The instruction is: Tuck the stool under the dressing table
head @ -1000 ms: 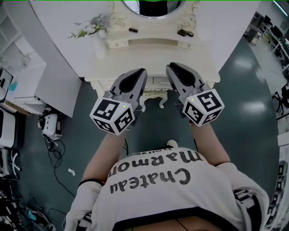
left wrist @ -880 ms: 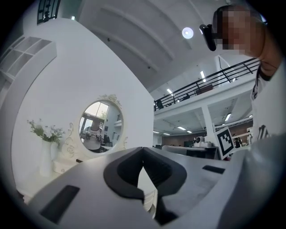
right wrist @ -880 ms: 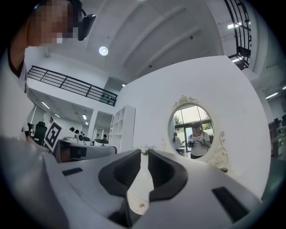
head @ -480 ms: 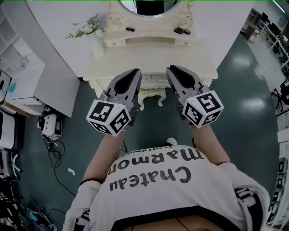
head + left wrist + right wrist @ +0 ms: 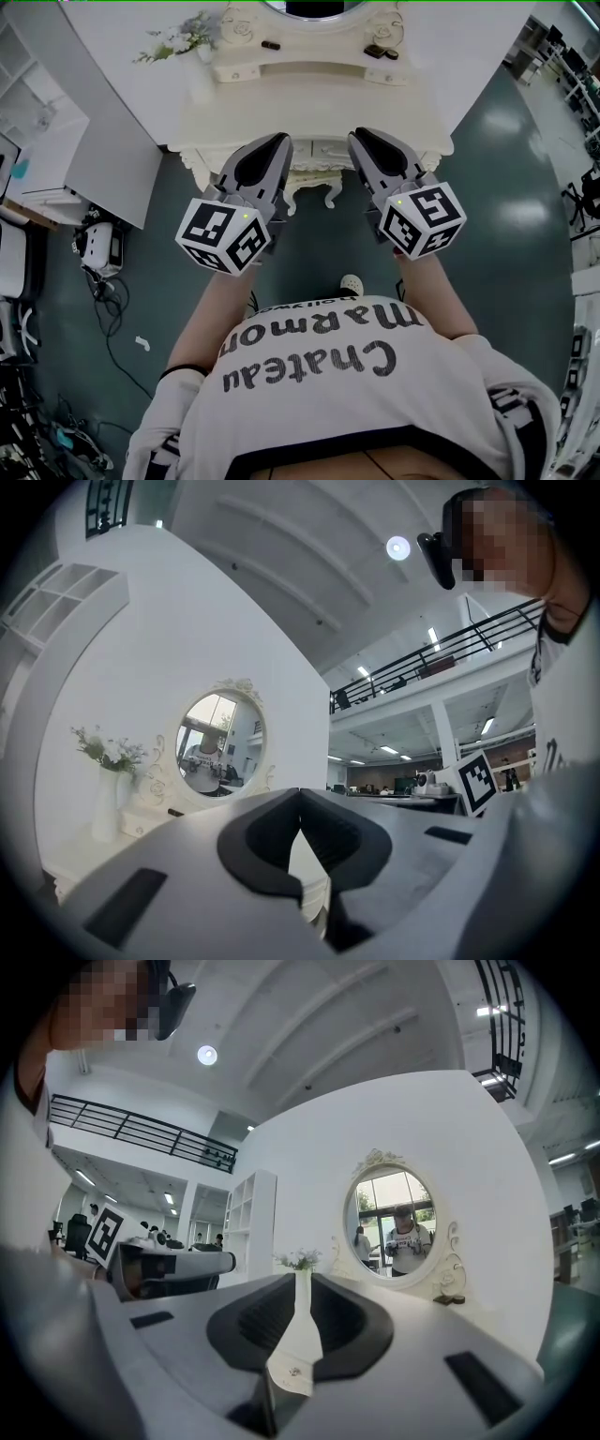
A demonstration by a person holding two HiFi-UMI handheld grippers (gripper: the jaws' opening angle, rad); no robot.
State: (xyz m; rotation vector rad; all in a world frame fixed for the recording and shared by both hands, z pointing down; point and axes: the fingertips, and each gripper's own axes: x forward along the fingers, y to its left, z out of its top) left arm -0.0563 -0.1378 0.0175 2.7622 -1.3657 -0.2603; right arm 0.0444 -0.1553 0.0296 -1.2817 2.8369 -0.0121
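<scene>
The cream dressing table (image 5: 309, 103) with its oval mirror (image 5: 309, 5) stands at the top of the head view. Beneath its front edge show the stool's (image 5: 309, 192) carved apron and two curved legs; the rest is hidden under the table. My left gripper (image 5: 279, 141) hovers over the table's front edge, jaws shut and empty, tips touching (image 5: 300, 791). My right gripper (image 5: 361, 136) hovers beside it at the same height. Its jaws (image 5: 302, 1277) stand a narrow slit apart with nothing between them. Neither gripper touches the stool.
A vase of flowers (image 5: 173, 42) and small dark items (image 5: 382, 52) sit on the table's raised shelf. A white cabinet (image 5: 103, 159) stands at the left, with cables and devices (image 5: 94, 253) on the dark green floor (image 5: 506, 216). The person's shoe (image 5: 352, 281) is below the grippers.
The head view has shifted, so table and stool sit a little higher in the picture. Both grippers hold nearly the same place and their jaws are unchanged.
</scene>
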